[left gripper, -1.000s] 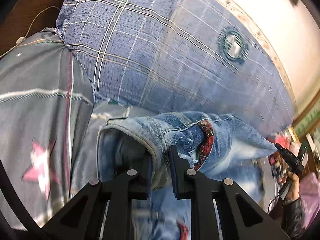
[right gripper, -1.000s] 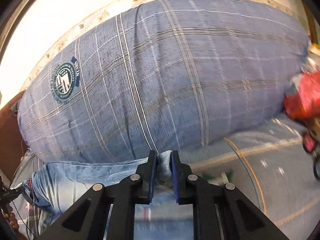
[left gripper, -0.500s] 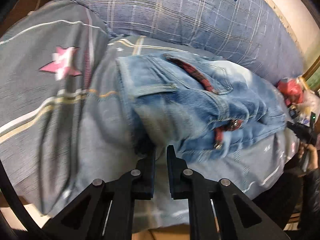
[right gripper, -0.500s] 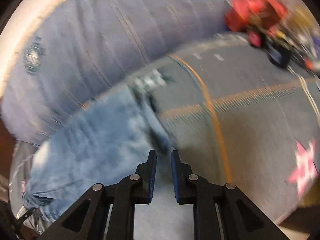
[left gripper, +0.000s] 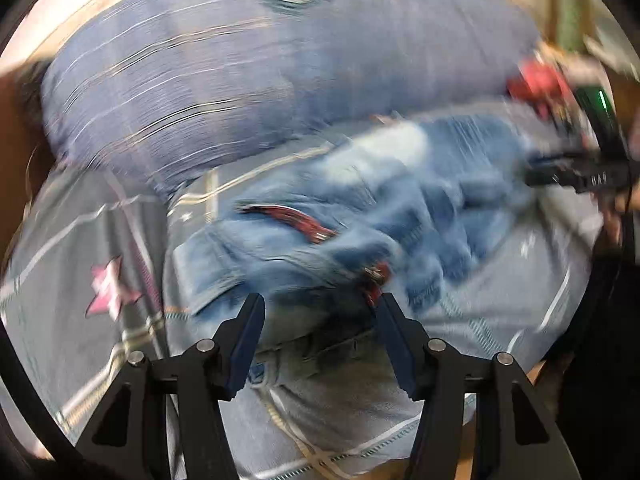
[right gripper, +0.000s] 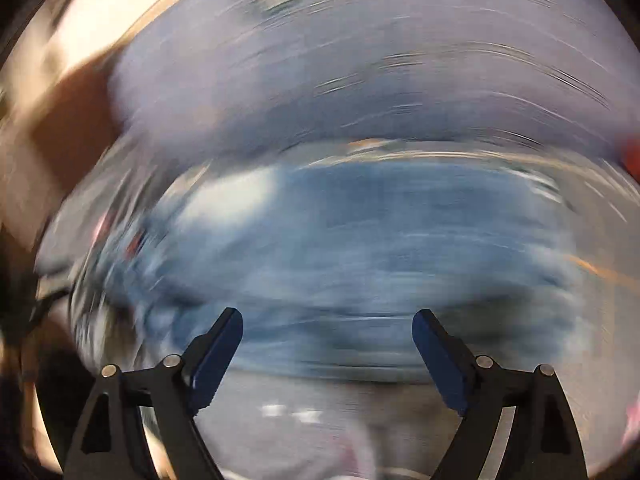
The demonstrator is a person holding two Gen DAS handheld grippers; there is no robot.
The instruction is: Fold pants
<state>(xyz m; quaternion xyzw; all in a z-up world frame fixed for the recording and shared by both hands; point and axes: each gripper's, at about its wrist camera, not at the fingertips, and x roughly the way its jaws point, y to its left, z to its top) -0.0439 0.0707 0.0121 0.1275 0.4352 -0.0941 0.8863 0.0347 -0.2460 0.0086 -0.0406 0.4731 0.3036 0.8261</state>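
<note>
You had the pants (left gripper: 352, 216) lying on the bedsheet (left gripper: 500, 300), pillow (left gripper: 240, 72) right behind them, both w/ your right gripper (left gripper: 568, 176) at their right end.

Both wrist views angled steeply down, close over the bed, sharing jeans (left gripper: 360, 208) and plaid pillow (right gripper: 380, 60)
</note>
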